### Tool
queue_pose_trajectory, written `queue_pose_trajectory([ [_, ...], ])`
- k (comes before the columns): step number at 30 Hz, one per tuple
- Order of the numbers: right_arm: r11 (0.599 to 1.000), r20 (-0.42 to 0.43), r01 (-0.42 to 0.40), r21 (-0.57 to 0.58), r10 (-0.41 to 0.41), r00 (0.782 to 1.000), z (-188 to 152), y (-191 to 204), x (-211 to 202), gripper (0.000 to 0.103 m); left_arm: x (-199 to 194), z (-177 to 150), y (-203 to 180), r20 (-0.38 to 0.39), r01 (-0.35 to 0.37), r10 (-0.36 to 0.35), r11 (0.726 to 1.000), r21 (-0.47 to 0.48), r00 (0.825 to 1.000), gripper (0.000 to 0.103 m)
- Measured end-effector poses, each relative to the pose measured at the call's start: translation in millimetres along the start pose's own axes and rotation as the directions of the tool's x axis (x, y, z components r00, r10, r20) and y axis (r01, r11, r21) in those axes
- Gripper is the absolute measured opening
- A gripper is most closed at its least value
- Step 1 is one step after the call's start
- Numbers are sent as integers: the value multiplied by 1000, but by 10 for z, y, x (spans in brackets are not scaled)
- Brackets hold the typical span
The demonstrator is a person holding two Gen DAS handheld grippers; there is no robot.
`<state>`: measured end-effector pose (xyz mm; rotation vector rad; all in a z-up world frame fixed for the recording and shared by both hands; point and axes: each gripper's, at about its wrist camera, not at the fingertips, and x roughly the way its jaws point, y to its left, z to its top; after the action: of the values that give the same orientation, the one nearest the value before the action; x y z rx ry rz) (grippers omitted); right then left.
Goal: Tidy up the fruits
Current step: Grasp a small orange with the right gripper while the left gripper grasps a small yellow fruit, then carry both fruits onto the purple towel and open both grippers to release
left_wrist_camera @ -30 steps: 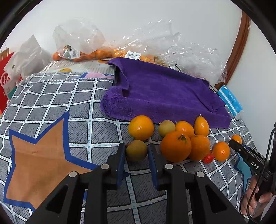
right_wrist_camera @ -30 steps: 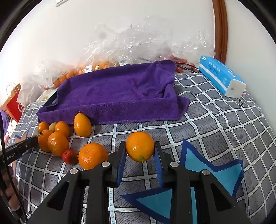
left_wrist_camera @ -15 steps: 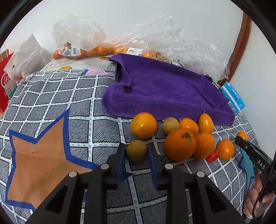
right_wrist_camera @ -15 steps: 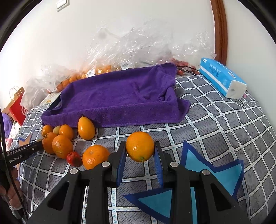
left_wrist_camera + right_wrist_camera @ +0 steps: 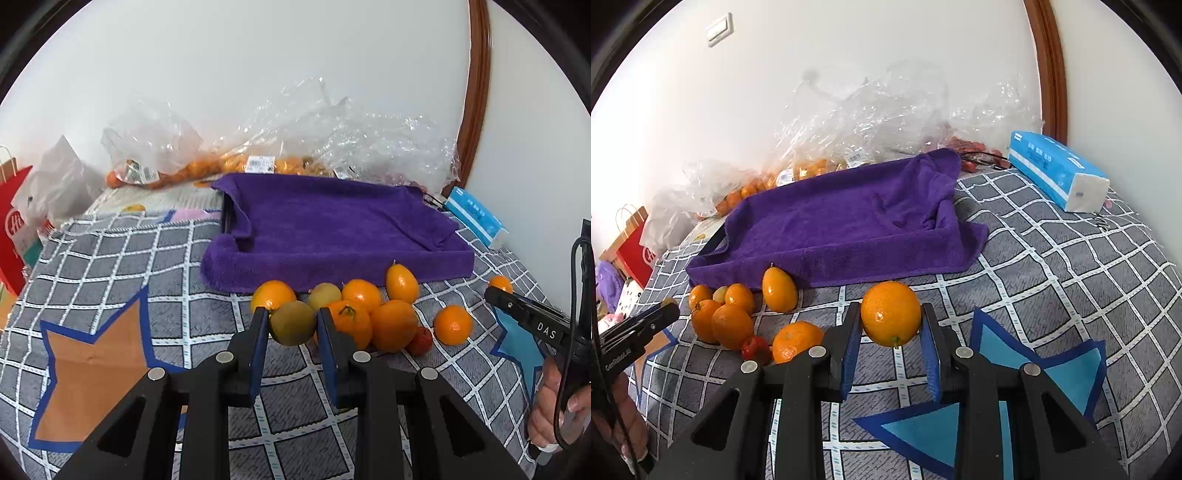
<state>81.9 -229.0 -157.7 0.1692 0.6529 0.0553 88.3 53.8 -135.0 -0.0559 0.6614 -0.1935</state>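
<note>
My left gripper is shut on a greenish-yellow fruit, held a little above the checked bedspread. Behind it lies a cluster of oranges with a small red fruit. My right gripper is shut on an orange, lifted off the cover. In the right wrist view the cluster of oranges sits to the left, along with the left gripper's tip. A purple towel-lined tray lies beyond the fruit, seen as the tray from the right too.
Clear plastic bags of small oranges pile up against the wall behind the tray. A blue tissue pack lies at the right. A red paper bag stands at the left edge. A person's hand grips the right tool.
My left gripper has risen with the greenish fruit and tilted up, so the tray and wall show more. The right gripper holds its orange nearly in place.
</note>
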Motion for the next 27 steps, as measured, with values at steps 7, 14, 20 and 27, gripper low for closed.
queue_pose_trajectory([
  [7,1000,18,3,-15,-3,1000,242,-26,-230,31,-210,210,-24,37,-34,34,999,-6,999,25],
  [14,999,116,-8,-41,13,993,827,124,-479,31,-303,711,-58,78,-44,47,998,-35,996,25],
  [20,997,180,-41,-62,52,982,1193,317,-468,31,-125,1024,-56,112,-55,63,996,-71,992,25],
  [27,993,135,-86,-81,96,986,1376,463,-42,31,310,1202,-53,103,-63,72,994,-86,992,25],
])
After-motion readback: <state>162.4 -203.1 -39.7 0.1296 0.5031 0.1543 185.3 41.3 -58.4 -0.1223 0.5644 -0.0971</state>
